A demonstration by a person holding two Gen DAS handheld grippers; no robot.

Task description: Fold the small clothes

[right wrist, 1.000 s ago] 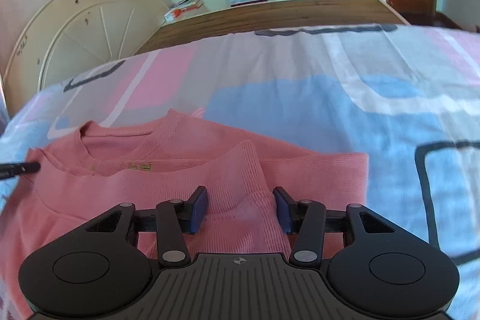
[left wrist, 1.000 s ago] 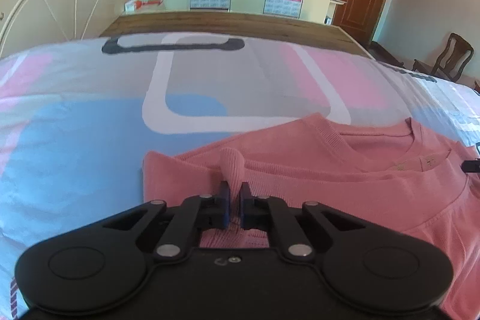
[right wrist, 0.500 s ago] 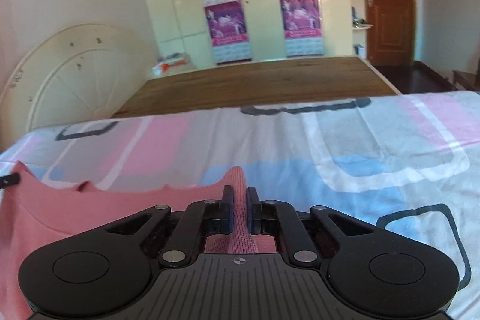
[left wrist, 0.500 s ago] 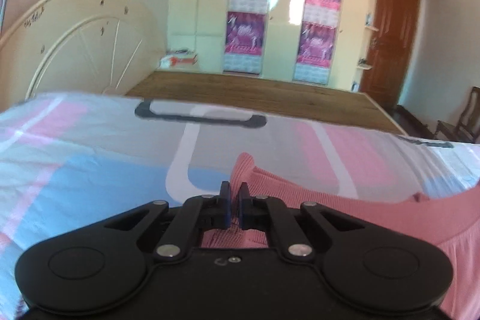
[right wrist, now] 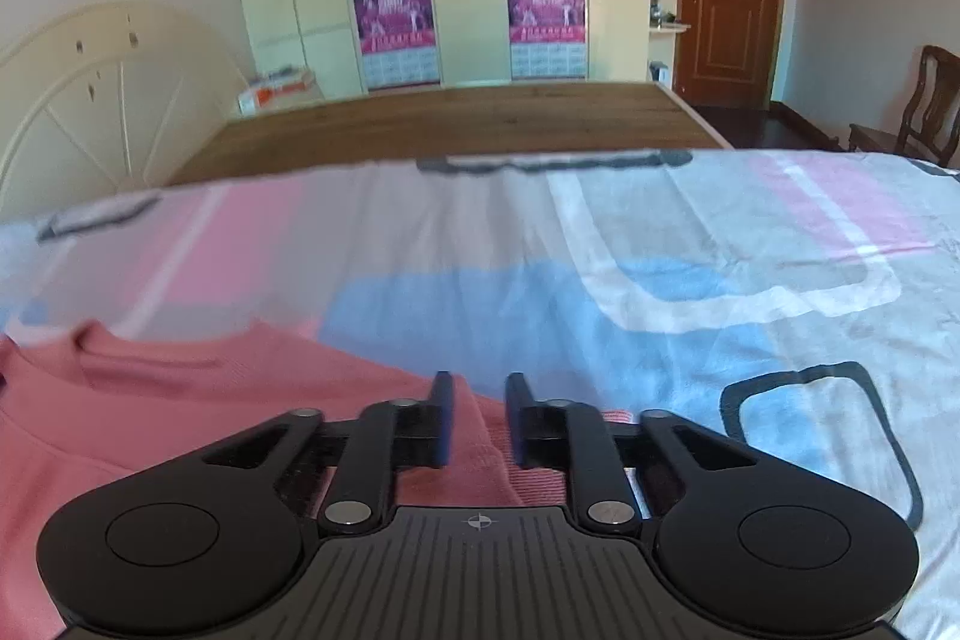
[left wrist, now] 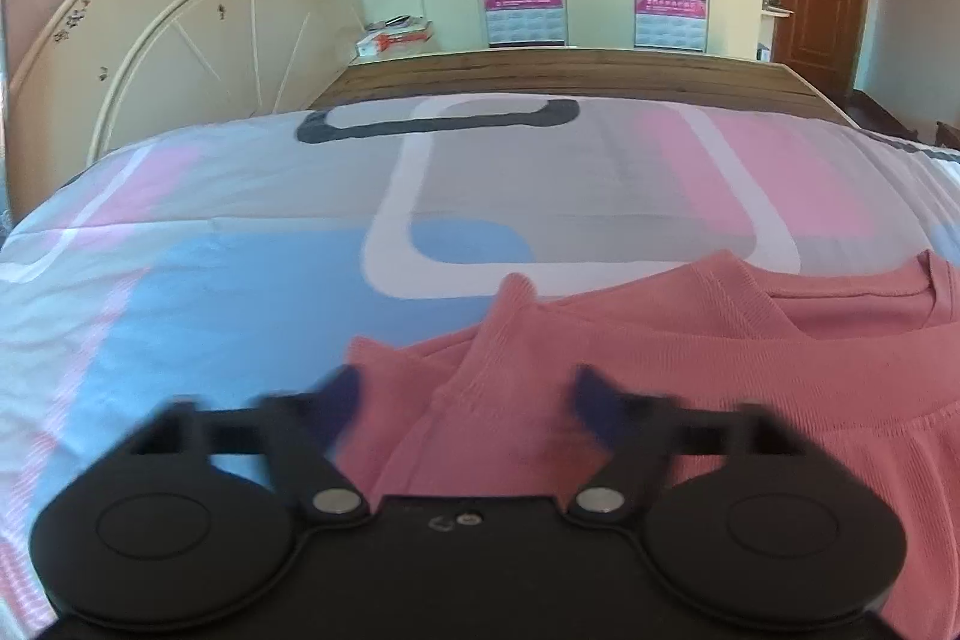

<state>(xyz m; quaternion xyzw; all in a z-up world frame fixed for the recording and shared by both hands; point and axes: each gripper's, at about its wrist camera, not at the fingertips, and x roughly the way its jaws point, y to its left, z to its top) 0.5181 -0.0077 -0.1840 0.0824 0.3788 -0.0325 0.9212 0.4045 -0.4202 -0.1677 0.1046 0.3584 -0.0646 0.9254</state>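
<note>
Both grippers spread, just opened, L gripper (left wrist: 465,397) (blurred) over pink shirt (left wrist: 690,370), chair (right wrist: 924,106) only R view.

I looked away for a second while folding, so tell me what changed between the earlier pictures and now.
Both grippers let go. The left gripper, shut on a pinch of the pink shirt before, has just been opening; its jaws stand wide with cloth between them but not pressed. The right gripper closed on the shirt's fold, then has just been opening, a gap at each pad. The lifted cloth has dropped flat. The bedspread stayed as it was.
</note>
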